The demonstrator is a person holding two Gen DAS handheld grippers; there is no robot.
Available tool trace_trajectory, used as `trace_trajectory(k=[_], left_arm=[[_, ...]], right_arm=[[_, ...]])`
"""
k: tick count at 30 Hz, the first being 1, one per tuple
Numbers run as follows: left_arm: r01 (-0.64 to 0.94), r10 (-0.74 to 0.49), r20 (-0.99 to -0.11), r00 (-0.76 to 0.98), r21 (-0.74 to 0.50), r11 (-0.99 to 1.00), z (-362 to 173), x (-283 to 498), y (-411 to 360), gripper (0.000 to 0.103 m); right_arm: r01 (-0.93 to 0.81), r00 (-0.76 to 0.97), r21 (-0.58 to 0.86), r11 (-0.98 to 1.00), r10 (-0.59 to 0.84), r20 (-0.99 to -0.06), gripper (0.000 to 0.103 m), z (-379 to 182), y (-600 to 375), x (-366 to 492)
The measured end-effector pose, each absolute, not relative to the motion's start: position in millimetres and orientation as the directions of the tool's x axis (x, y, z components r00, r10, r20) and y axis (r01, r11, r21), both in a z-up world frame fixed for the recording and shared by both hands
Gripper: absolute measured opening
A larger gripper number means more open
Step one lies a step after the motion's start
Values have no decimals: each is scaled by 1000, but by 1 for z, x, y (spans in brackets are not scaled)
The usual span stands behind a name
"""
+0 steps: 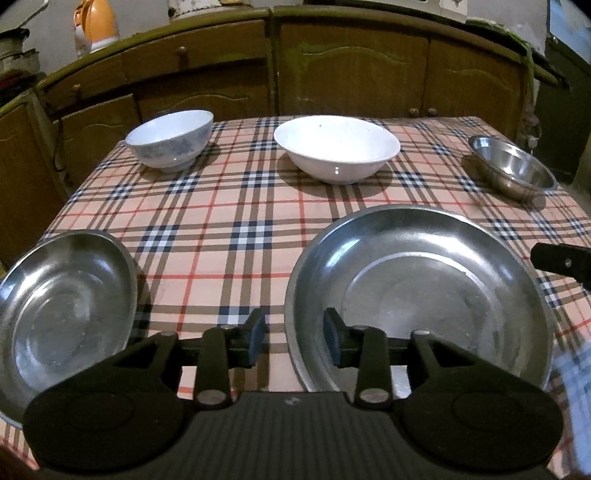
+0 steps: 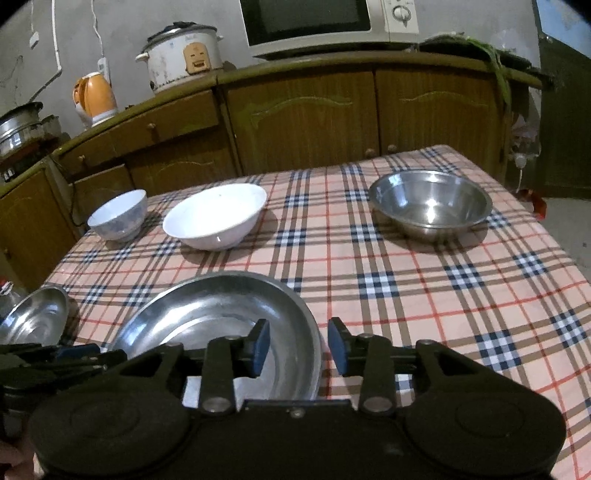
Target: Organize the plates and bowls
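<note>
A large steel plate (image 1: pixel 424 291) lies on the checked tablecloth near the front; it also shows in the right wrist view (image 2: pixel 221 314). A smaller steel plate (image 1: pixel 62 302) lies at the front left, and appears in the right wrist view (image 2: pixel 35 319). At the back stand a small patterned bowl (image 1: pixel 171 138), a wide white bowl (image 1: pixel 338 146) and a steel bowl (image 1: pixel 515 166). My left gripper (image 1: pixel 294 338) is open and empty over the large plate's left rim. My right gripper (image 2: pixel 298 341) is open and empty over its right rim.
The table (image 2: pixel 443 288) is covered by a plaid cloth. Wooden cabinets (image 2: pixel 314 118) run behind it, with a rice cooker (image 2: pixel 181 55), an orange kettle (image 2: pixel 94 96) and a microwave (image 2: pixel 325 22) on top. The table's right edge drops to the floor.
</note>
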State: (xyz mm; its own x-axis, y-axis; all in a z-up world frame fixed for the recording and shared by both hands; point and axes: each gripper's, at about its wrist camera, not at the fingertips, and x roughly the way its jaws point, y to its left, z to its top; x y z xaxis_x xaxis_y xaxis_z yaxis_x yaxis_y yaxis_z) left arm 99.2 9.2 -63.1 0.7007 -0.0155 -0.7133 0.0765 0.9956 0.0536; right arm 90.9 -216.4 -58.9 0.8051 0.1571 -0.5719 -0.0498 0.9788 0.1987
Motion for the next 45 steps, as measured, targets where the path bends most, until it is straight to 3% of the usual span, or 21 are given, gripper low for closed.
trace_trajectory(k=[5, 15, 17, 27, 45], left_arm=[[57, -16, -723, 690, 32, 998, -54, 93, 12, 43], [54, -28, -706, 708, 14, 998, -26, 71, 18, 64], [55, -30, -700, 713, 13, 998, -21, 66, 18, 65], [29, -7, -681, 732, 21, 999, -4, 47, 29, 67], [-25, 22, -652, 758, 5, 1000, 14, 24, 57, 68]], right_arm=[[-65, 813, 200, 978, 168, -558, 45, -48, -213, 83], [-54, 827, 209, 976, 161, -538, 57, -27, -215, 61], [-56, 831, 205, 977, 160, -533, 62, -23, -213, 56], [-101, 837, 223, 970, 203, -508, 67, -6, -198, 39], [-198, 828, 188, 962, 267, -492, 68, 10, -150, 27]])
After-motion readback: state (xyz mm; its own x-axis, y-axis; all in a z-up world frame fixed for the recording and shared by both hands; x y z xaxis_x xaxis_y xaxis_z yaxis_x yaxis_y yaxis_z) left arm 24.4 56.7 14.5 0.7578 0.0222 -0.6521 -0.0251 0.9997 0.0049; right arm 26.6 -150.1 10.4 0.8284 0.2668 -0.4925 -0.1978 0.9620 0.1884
